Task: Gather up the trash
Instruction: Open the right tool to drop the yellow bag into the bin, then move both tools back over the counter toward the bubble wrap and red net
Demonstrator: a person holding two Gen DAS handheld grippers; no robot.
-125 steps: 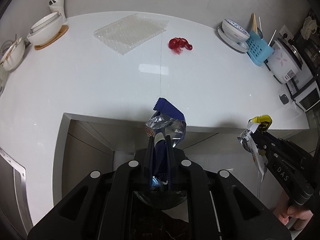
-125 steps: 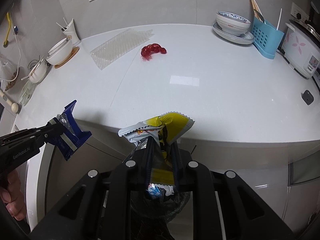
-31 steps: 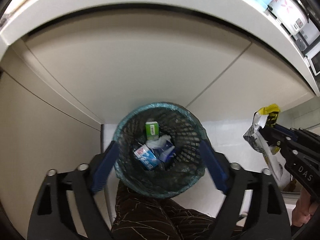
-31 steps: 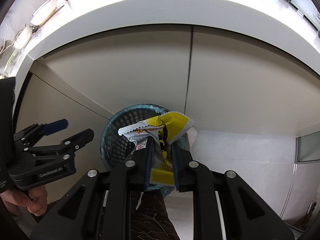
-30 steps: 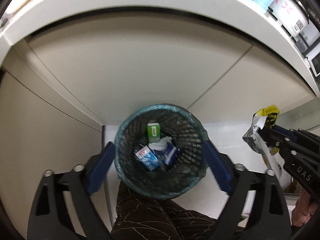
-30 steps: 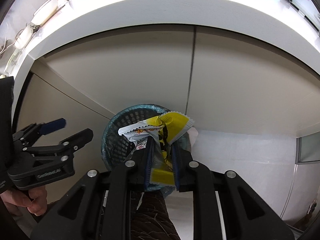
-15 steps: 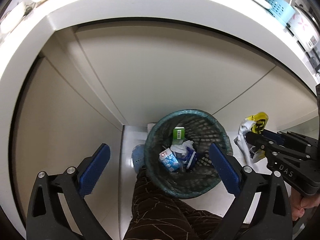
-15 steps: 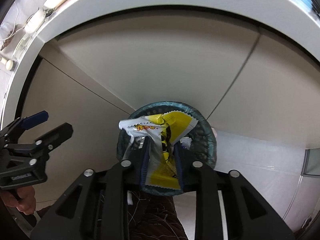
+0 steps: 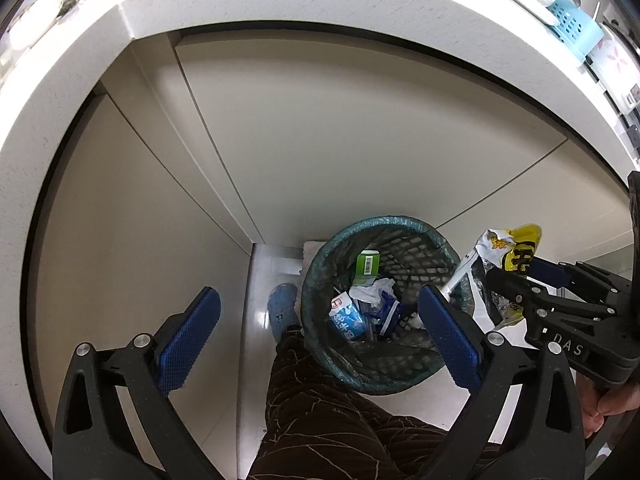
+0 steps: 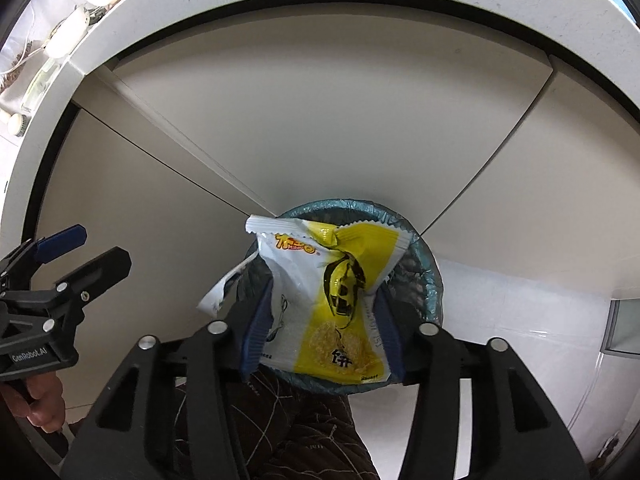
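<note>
Opening your right hand-held gripper (image 10: 320, 324): yellow snack wrapper (image 10: 332, 300) sits loose between its jaws, above the mesh bin (image 9: 320, 264). Left hand-held gripper (image 9: 316, 336) gapes empty beside it.

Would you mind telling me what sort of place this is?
Most likely a home kitchen: a white counter over cabinet doors, a blue utensil caddy with dishes, and a mesh bin on the floor.

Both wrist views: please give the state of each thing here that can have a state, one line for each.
Left tool: open wide, empty.
Right tool: opening, yellow wrapper between its pads.
Wrapper: uncrumpling, above the bin, not yet dropped.
Bin: upright, lined, partly filled with cartons and wrappers.
Cabinet doors: closed.
</note>
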